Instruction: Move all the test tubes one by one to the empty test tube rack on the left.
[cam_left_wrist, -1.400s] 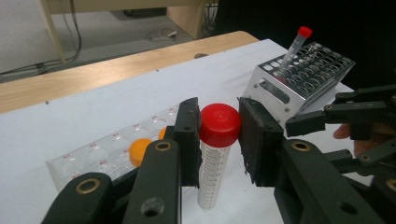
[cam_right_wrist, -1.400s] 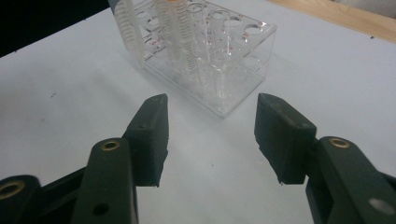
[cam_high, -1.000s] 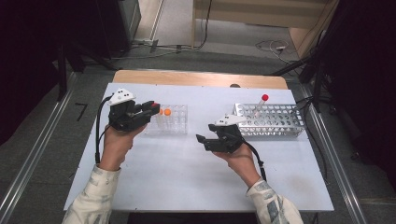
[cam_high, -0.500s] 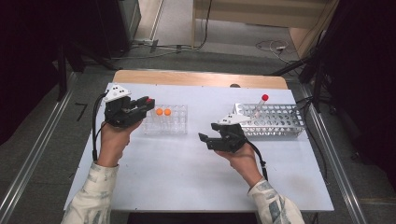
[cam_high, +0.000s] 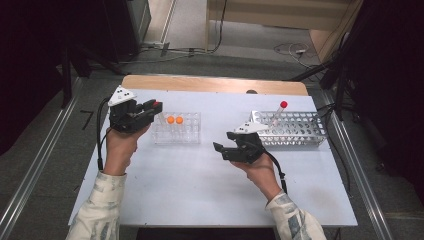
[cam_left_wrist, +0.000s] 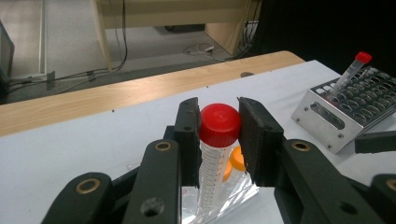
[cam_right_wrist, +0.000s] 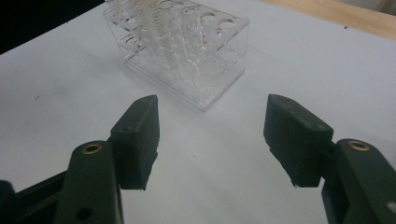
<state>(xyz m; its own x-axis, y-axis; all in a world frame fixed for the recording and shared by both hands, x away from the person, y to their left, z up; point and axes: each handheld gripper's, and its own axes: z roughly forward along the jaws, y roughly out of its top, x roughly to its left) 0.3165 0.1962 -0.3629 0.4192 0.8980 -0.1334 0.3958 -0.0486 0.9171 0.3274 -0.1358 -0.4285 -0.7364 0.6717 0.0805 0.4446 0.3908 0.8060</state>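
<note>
My left fingers grip a red-capped tube at the clear rack, left of counter centre. My right gripper is open and empty. Two orange-capped tubes are racked. The metal rack, near the right edge, holds one red-capped tube; nothing obstructs.

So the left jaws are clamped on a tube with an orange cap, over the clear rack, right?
Not quite: the tube has a red cap, not an orange one. The left gripper view shows it clamped between the left gripper jaws, over the clear rack. The orange caps belong to tubes in the rack.
</note>
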